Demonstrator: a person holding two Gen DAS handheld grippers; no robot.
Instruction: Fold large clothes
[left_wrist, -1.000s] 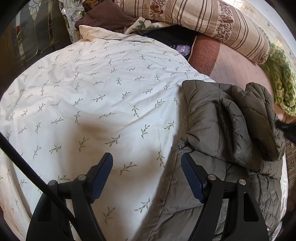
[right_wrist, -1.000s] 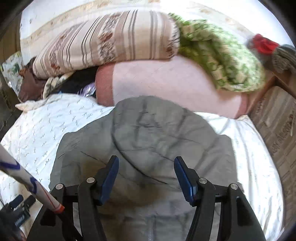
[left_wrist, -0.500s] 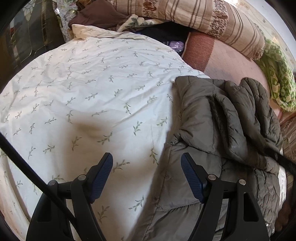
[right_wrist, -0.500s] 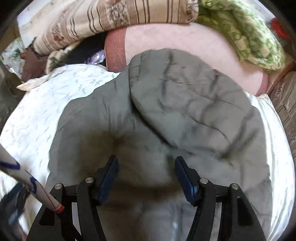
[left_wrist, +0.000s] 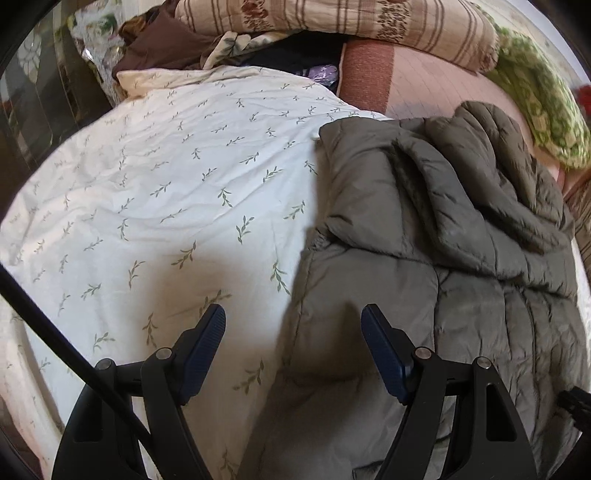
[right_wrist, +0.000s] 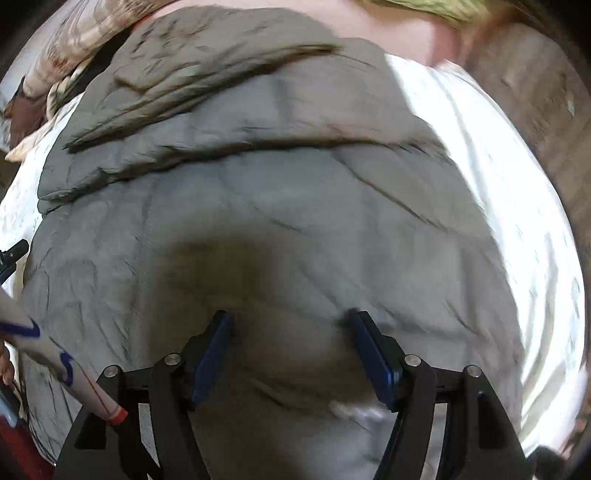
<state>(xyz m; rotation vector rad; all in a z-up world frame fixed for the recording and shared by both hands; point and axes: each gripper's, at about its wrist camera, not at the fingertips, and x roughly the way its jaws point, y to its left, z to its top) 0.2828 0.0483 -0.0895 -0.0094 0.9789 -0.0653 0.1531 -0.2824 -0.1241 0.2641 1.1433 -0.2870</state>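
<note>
Field notes. The grey quilted jacket (left_wrist: 424, 258) lies on the bed's leaf-print sheet (left_wrist: 166, 184), hood folded down over the back.

My left gripper (left_wrist: 293, 347) has its fingers spread, nothing between the pads. The jacket's side edge runs up between the two fingers: bare sheet under the left finger, jacket under the right.

My right gripper (right_wrist: 291, 350) is low over the jacket (right_wrist: 277, 221), jaws opening. Both fingertips look to be touching or nearly touching the padded fabric, which sits between them, but the pads are not pressing on it. This view is blurred, so I cannot tell contact for certain.

Risks as I judge them:
- Left side: closing here could pinch sheet along with the jacket edge, since both lie within the fingers' span. A lift would then drag bedding.
- Right side: the fingers are over the middle of a puffy panel, not over an edge. Closing would likely grab only the top shell layer, or slip off.
- The fabric looks slick and thick; a shallow bite may let go partway through a fold.
- The hood, beyond the fingers, is loose and could flop open.
</note>
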